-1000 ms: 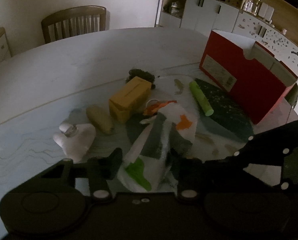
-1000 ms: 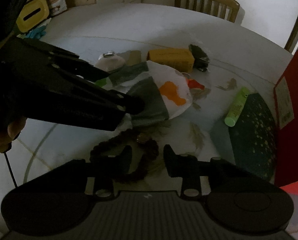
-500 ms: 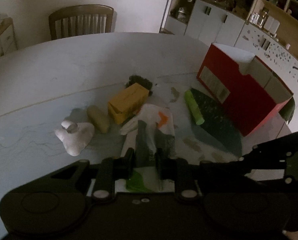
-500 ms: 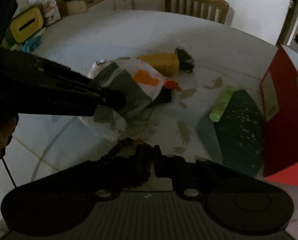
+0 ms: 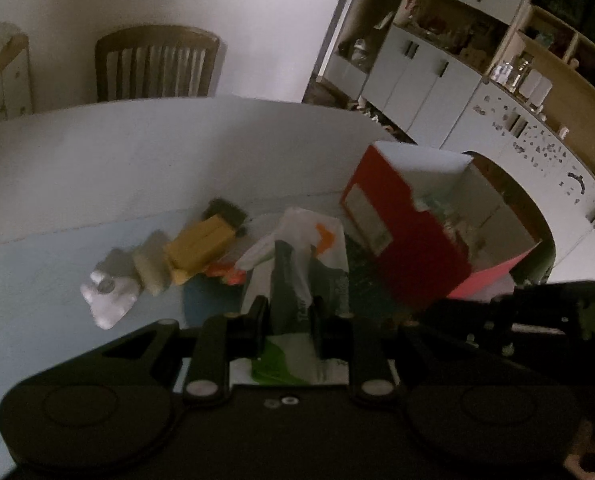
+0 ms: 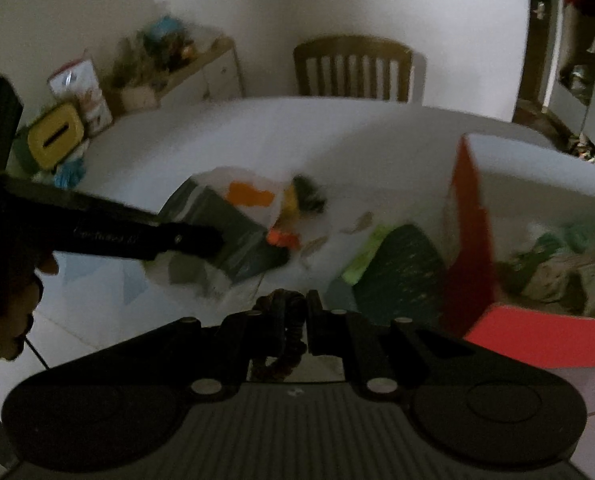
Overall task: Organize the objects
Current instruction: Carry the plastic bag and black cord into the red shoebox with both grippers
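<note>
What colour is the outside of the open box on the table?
Red outside, pale inside; it shows best in the left wrist view.

You are facing a brown wooden chair with a slatted back (image 5: 157,66), which is standing at the far edge of the large white round table (image 5: 137,152), against a plain white wall (image 5: 257,20). On your right, tall white cabinets with dark handles (image 5: 421,76) are standing under open wooden shelves (image 5: 557,56); what is lying on them is too blurred to tell. On your left, a low wooden sideboard (image 6: 213,68) is carrying blurred clutter, and a yellow box with a dark slot (image 6: 55,140) is sitting near the table edge.
</note>
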A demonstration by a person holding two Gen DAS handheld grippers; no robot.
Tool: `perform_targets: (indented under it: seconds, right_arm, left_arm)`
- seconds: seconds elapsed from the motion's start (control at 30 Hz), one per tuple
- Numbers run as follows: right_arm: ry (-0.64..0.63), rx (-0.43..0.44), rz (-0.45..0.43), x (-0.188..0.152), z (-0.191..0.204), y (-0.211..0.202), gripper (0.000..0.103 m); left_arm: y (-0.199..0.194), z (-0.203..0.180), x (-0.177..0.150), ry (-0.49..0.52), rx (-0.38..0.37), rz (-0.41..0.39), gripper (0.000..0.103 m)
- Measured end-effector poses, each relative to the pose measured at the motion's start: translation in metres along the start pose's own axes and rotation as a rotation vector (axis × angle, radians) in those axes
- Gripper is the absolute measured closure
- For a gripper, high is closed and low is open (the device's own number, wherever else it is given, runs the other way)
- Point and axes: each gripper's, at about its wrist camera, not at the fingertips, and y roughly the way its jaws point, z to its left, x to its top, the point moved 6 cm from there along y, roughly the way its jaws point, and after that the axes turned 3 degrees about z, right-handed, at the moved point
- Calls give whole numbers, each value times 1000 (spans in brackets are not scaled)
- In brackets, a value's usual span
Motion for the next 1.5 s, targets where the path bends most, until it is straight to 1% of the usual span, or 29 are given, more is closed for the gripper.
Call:
perform_targets:
  seconds: [0.2,0.4,0.57,0.77,1.03,1.33,1.5]
  right_arm:
    - [35,-19,-74,18,-36,-38,94]
    - [36,-44,-131,32,-69,-66,94]
    - [22,-78,-152,41,-97,-80,94]
    - [27,-98,-176,52,-136,-91,94]
    - [75,-130,-179,65,-200,-89,94]
    - [95,-184,-143,60,-260,-71,94]
    - [106,-193,-105,52,-283,-53,94]
  left_arm:
    - [-10,-37,15,40,12,-4,82]
    - [-13,-75,30,76,15,-13,82]
    - [-9,-103,44,100,11,-32,81]
    - [4,-138,61,130,6,-30,81]
    - [37,-180,73,165,7,-2,81]
    - [83,-212,89,203,37,24,81]
    - [112,-223,101,211,56,44,81]
